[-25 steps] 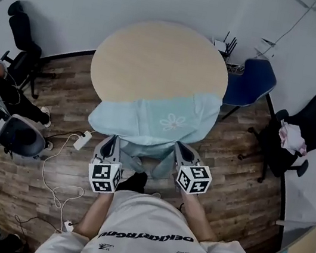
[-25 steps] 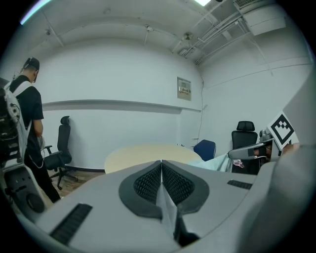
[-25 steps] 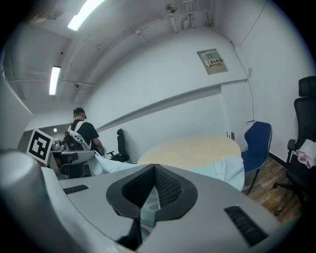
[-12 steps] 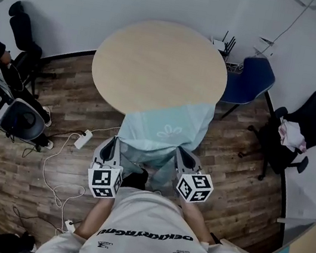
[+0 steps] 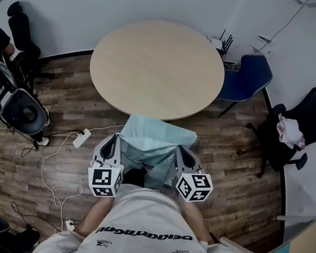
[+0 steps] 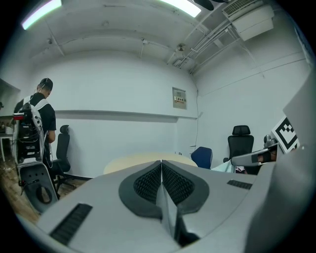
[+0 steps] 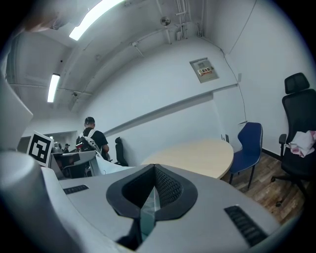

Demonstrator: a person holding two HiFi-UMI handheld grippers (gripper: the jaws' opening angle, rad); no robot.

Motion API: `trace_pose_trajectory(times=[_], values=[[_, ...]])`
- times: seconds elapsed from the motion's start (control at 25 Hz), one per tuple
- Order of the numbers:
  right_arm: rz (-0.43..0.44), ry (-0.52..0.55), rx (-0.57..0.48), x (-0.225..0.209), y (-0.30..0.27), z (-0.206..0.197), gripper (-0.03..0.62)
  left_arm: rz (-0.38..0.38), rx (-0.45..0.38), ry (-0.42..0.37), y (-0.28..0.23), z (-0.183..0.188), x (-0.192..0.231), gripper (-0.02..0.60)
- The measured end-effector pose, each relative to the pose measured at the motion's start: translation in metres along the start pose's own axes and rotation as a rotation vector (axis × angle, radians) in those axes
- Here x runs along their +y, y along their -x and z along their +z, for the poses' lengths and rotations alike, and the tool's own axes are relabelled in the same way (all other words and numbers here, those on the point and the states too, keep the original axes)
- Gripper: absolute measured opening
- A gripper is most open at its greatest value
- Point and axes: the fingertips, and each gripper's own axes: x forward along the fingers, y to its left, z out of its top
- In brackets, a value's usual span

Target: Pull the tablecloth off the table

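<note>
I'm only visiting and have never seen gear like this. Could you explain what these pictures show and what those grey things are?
There is no robot here. A person holds a pair of hand-worked tongs in each hand. The top-down picture comes from a camera on the person's head, and it shows the left tongs and right tongs. The other two pictures come from small cameras riding on each pair of tongs, looking along its jaws. Both pairs are shut on a pale green tablecloth, and each of those views shows a thin fold pinched between the pads. The cloth hangs between the tongs and the near edge of the round table, whose wooden top shows uncovered.
</note>
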Motion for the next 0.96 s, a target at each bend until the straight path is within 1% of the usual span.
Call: trace_pose_trajectory(times=[0.4,0.68,0.96], values=[[-0.024,0.012,-0.035,-0.009,0.012,0.004,0.032,-0.005,0.008,0.009,0.005,-0.007,-0.011,0.015],[-0.048,0.016,-0.051,-0.015,0.012,0.004,0.032,-0.010,0.008,0.000,0.003,-0.013,-0.013,0.015],[-0.051,0.023,-0.059,-0.020,0.006,0.010,0.032,-0.007,0.000,-0.006,-0.004,-0.008,-0.013,0.017]])
